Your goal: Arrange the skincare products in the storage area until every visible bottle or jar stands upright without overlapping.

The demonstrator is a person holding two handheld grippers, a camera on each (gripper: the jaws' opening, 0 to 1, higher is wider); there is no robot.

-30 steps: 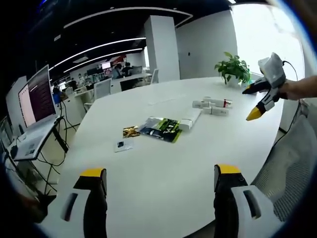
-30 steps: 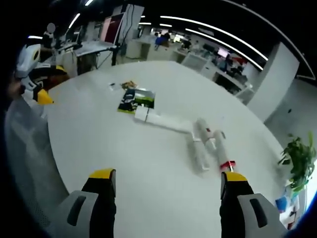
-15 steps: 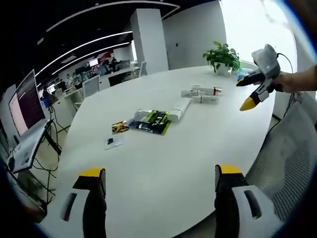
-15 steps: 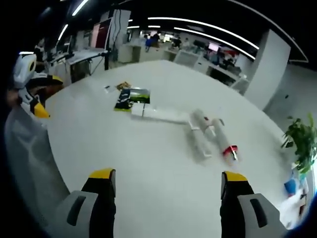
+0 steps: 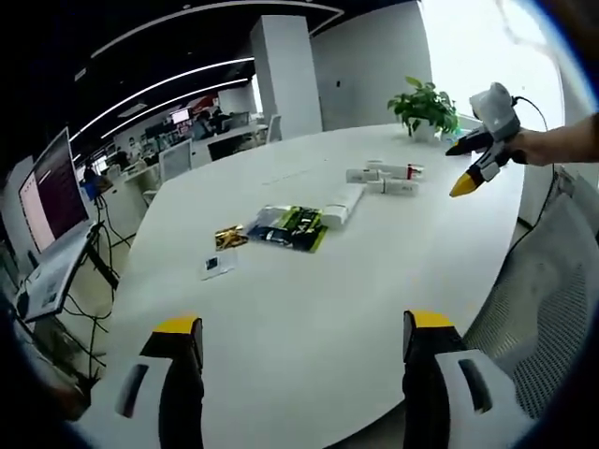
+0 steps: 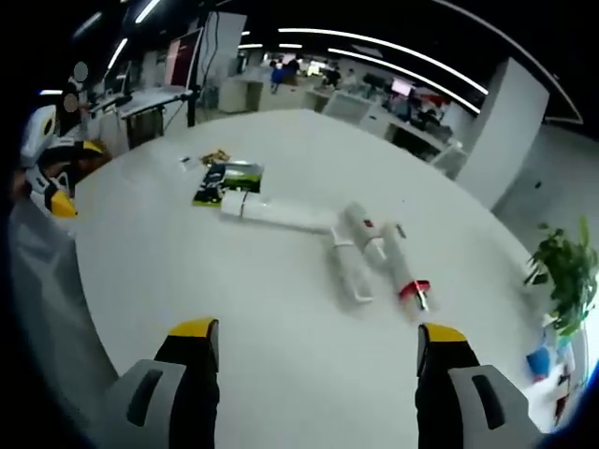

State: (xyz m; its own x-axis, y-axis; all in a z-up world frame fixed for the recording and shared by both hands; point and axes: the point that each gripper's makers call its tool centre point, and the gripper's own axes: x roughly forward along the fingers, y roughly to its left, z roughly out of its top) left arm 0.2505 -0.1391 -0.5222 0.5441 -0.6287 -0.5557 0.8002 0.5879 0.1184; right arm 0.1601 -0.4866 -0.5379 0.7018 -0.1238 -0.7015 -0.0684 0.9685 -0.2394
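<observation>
While both pairs of tongs are hovering wide apart with nothing between their yellow-tipped jaws, the skincare tubes are all lying flat on the white tabletop (image 6: 281, 309), none of them upright. In the right gripper view the right tongs (image 6: 316, 344) are gaping over bare tabletop, and ahead of them three tubes are lying close together: a white tube (image 6: 348, 271) straight ahead, a second white tube (image 6: 363, 232) just beyond it and touching it, and a red-capped tube (image 6: 404, 271) toward the right jaw. A long white box (image 6: 274, 213) is stretching away from the tubes toward the left jaw's side, ending by a green-and-black packet (image 6: 225, 178). Compared with half a second ago, the tubes are sitting a little farther to the left and slightly nearer in this view, so the camera is shifting rather than the tubes. The left tongs (image 6: 56, 201) are showing far off on the left of this view, at the tabletop's edge. In the left gripper view the left tongs (image 5: 298, 329) are spread over bare tabletop, the packet (image 5: 290, 229) and box (image 5: 342, 204) lying well ahead, the tube cluster (image 5: 384, 178) beyond them to the right, and the right tongs (image 5: 465, 184) are hanging above the tabletop just past the cluster, much as before. A potted plant (image 5: 426, 103) is standing at the far edge.
</observation>
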